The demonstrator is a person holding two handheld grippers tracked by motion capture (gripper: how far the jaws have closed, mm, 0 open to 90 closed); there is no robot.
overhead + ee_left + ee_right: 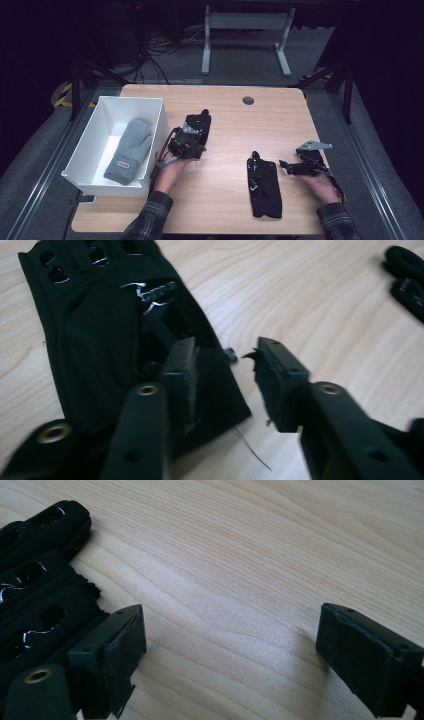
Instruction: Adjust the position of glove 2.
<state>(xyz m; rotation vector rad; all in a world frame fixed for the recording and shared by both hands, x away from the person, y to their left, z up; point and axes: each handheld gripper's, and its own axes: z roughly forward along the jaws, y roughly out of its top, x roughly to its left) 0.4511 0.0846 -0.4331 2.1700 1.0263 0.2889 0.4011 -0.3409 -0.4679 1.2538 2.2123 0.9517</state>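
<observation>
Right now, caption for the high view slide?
Grey mitten lies in white bin; black glove on table between both claws.

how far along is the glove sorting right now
Done: the grey mitten lies in the white bin. In hand: nothing gripped; the left claw stands open over the black glove's cuff edge, the right claw open beside it. Left: the black glove, lying on the table, probably goes in.

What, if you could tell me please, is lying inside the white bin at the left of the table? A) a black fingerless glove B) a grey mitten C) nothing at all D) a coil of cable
B: in the high view a grey mitten lies inside the white bin, while the black glove lies out on the table.
</observation>
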